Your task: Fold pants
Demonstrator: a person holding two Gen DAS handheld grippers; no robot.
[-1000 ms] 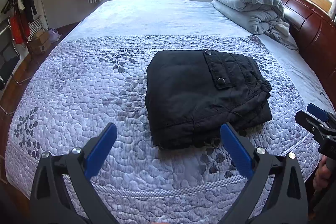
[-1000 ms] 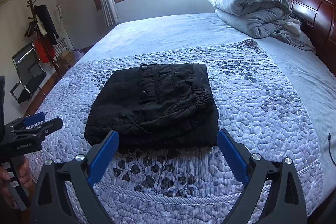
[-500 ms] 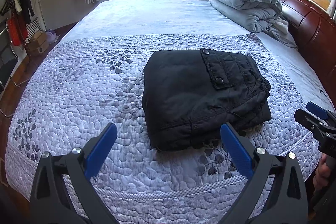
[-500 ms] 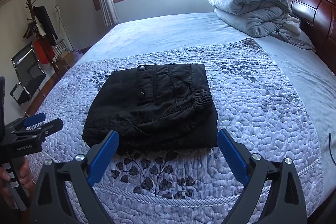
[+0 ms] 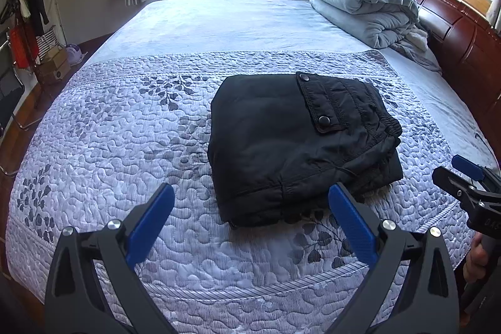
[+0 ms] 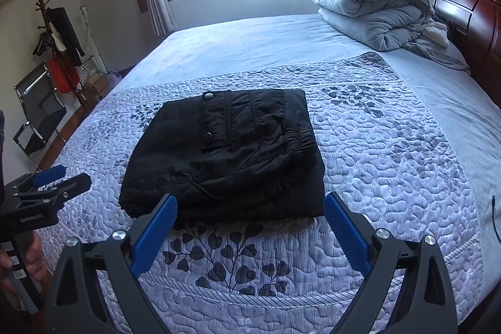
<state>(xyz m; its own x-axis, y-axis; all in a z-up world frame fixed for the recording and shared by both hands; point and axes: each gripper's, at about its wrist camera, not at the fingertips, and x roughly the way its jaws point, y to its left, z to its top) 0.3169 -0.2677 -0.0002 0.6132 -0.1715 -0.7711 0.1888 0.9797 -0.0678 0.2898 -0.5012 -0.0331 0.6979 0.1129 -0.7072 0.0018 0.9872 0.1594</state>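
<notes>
Left gripper (image 5: pixel 250 199) black-framed, blue ribbed pads (image 5: pixel 150 221), silver screws, right gripper (image 6: pixel 250 208) alike

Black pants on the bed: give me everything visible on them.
The pants are black, a slightly shiny woven fabric by the look, folded into a compact, roughly square stack of several layers. On top sits a pocket flap with two snaps, and a gathered elastic waistband shows at the edge toward the headboard. A thin cord pokes out of the near edge. They lie flat on the quilt. Nothing else touches them; both grippers are clear.
</notes>
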